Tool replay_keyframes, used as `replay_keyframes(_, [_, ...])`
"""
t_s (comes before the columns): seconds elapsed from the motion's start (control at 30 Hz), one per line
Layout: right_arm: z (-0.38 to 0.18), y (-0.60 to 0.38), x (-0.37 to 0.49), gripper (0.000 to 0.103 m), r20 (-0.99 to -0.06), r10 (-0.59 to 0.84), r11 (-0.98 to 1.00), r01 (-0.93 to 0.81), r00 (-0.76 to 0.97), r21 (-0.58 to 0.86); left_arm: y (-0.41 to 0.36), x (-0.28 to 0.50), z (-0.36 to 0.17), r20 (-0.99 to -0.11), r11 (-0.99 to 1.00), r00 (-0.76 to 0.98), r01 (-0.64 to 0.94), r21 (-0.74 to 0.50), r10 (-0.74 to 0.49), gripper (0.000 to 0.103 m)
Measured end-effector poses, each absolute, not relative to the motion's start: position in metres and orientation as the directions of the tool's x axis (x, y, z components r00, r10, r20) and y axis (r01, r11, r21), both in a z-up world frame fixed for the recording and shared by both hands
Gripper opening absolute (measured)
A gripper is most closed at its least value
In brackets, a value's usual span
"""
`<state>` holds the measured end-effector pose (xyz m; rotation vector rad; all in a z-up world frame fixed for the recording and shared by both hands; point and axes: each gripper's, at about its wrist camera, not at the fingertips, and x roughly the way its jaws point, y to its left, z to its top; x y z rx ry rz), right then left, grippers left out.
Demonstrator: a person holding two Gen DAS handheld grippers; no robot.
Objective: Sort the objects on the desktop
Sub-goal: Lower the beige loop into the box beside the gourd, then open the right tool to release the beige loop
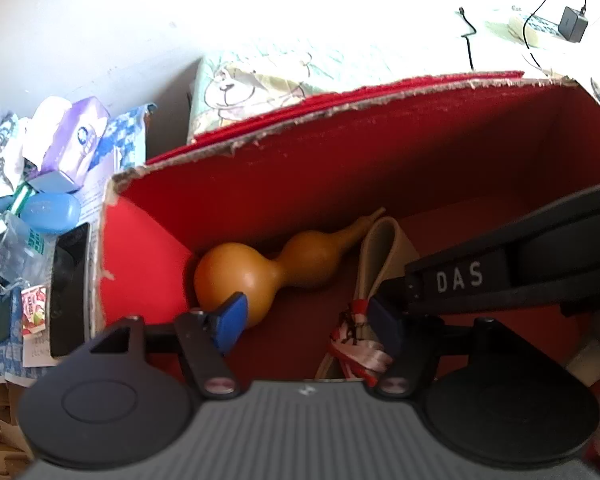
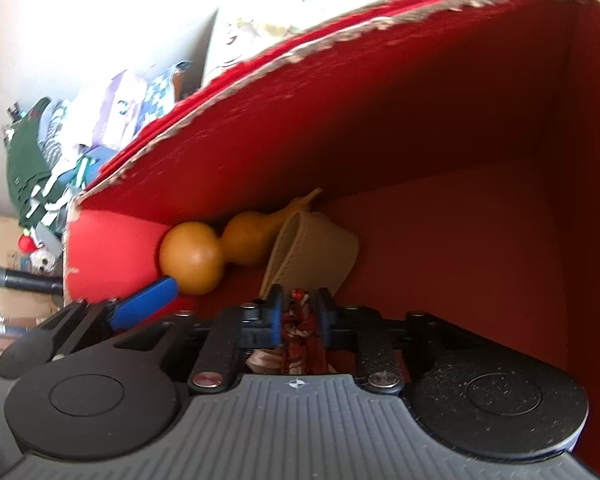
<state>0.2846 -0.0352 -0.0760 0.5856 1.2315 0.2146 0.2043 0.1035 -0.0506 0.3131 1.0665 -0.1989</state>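
Gourd (image 1: 256,268) inside red box (image 1: 380,152)

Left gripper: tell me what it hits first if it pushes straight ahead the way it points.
Probably the orange gourd. The left gripper is open inside the red box, its left finger already close to the gourd's big bulb; the beige strap lies just ahead to the right. Depth is uncertain.

- Box (image 1: 380,168): red inside, with a ragged pale brown torn rim.
- Gourd (image 1: 260,268): smooth orange-brown.
- Folded band (image 2: 312,256): cream-beige.
- Ribbon tassel (image 1: 356,344): red and white.
- Left hand-held gripper (image 1: 312,320): black body, blue pads.
- Right hand-held gripper (image 2: 298,316): black with blue pads.
- Case (image 1: 52,212) at the left edge of the frame: light blue.
- Charger (image 1: 574,24), upper right: black.
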Motion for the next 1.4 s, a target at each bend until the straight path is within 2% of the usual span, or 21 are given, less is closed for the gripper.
replay_keyframes(0.23, [-0.078,-0.031,0.287,0.012,-0.817,0.478,0.837,0.115,0.322,0.535,0.105,0.207,-0.053,-0.895,0.94,0.446,0.304,0.157,0.005,0.071])
replay_keyframes(0.5, [-0.082,-0.038,0.284,0.013,-0.786,0.515,0.804,0.125,0.341,0.581,0.106,0.202,-0.049,-0.872,0.944,0.488,0.274,0.182,0.026,0.07])
replay_keyframes(0.8, [-0.085,-0.04,0.282,0.026,-0.809,0.485,0.818,0.156,0.332,0.554,0.106,0.201,-0.049,-0.86,0.946,0.507,0.25,0.207,0.054,0.071])
replay_keyframes(1.03, [-0.082,-0.041,0.283,0.028,-0.806,0.485,0.815,0.159,0.338,0.557,0.1,0.2,-0.051,-0.848,0.943,0.522,0.226,0.246,0.096,0.064])
replay_keyframes(1.2, [-0.077,-0.043,0.29,0.028,-0.814,0.462,0.828,0.156,0.353,0.538,0.102,0.201,-0.049,-0.847,0.943,0.521,0.219,0.249,0.102,0.065])
replay_keyframes(1.3, [-0.075,-0.044,0.287,0.028,-0.811,0.45,0.832,0.155,0.374,0.533,0.099,0.21,-0.05,-0.841,0.941,0.524,0.2,0.274,0.133,0.058])
replay_keyframes(1.4, [-0.075,-0.046,0.287,0.028,-0.82,0.434,0.84,0.163,0.372,0.518,0.103,0.206,-0.045,-0.836,0.942,0.534,0.202,0.267,0.122,0.059])
